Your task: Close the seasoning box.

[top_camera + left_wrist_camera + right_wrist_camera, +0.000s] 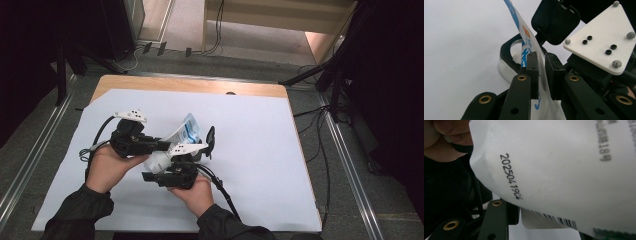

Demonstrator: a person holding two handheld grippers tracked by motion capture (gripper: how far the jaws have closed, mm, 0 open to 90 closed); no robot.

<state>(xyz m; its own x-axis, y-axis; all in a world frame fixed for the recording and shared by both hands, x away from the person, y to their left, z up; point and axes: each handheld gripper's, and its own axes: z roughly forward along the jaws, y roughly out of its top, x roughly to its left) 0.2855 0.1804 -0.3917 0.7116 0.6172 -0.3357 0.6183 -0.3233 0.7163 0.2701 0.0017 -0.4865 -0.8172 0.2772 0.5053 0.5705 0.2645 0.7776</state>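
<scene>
A white pouch (185,127) with blue print hangs between both hands above the table. My left gripper (162,146) is shut on it, and in the left gripper view the thin pouch (524,35) sits pinched between the two black jaws (541,62). Just behind stands a clear container (509,47) with a black rim and its black flip lid (555,20) open. My right gripper (155,175) is under the pouch's fat bottom end. The pouch (561,170), with a date code and barcode, covers that gripper's far jaw. One finger (496,217) shows beneath it.
A white sheet (260,150) covers the wooden table (190,85). The right gripper's white three-cornered plate (601,37) sits close beside the container. Cables (225,190) trail from both grippers toward the person. Dark stands and floor cables (320,145) surround the table.
</scene>
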